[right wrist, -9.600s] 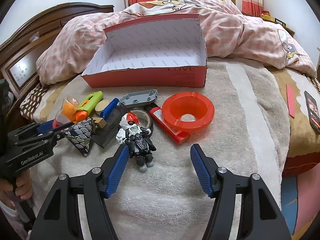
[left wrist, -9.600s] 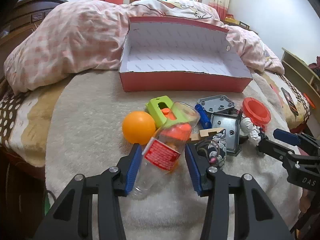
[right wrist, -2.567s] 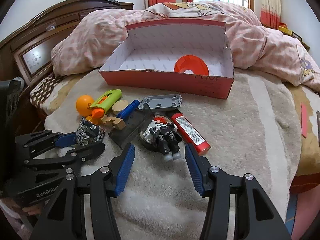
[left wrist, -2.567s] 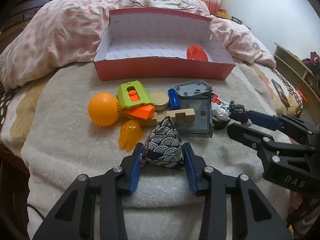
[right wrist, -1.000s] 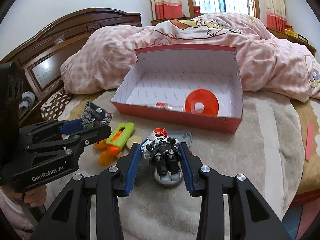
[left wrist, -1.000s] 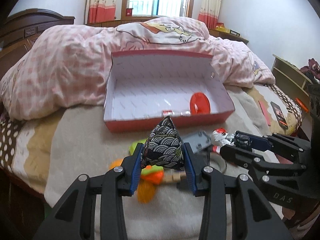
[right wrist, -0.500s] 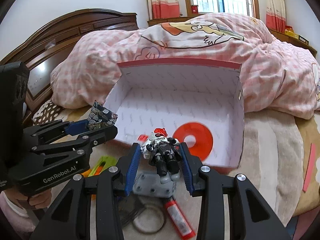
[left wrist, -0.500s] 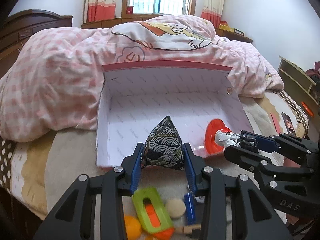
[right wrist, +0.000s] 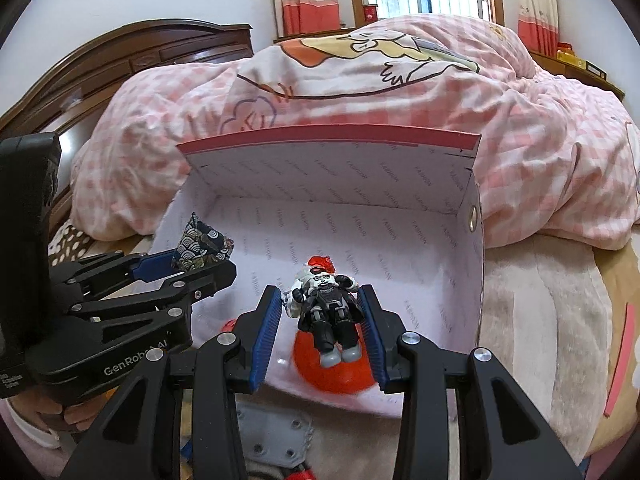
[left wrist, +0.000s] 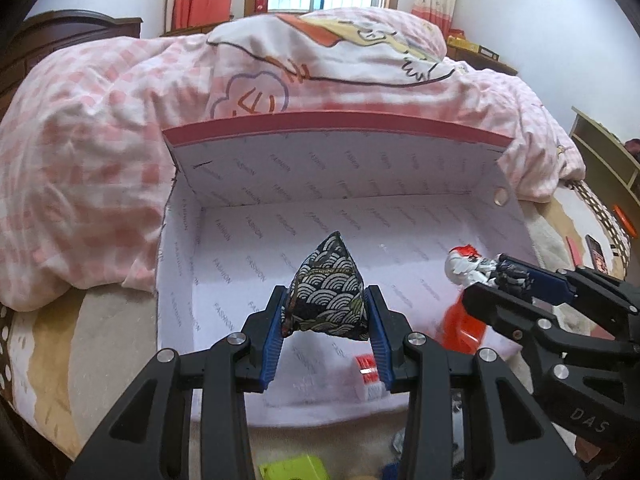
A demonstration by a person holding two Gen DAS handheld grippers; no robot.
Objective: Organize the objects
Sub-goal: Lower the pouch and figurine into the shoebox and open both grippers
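While we hold both loads over the shoe box (left wrist: 332,168), our left gripper (left wrist: 326,332) pinches the wave-patterned pouch (left wrist: 326,300) and our right gripper (right wrist: 320,328) clamps the toy figure (right wrist: 326,312) at its sides. Released from here, the figure could bounce off the red funnel (right wrist: 332,376) below it. Farther in, our grippers sit close together and could knock as the fingers spread.

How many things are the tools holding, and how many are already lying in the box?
Held: 2 (left tool: navy wave-patterned fabric pouch; right tool: black-and-white plastic toy figure)
Lying in pink cardboard box: 2 (orange-red plastic funnel, clear red-labelled bottle)
Total: 4
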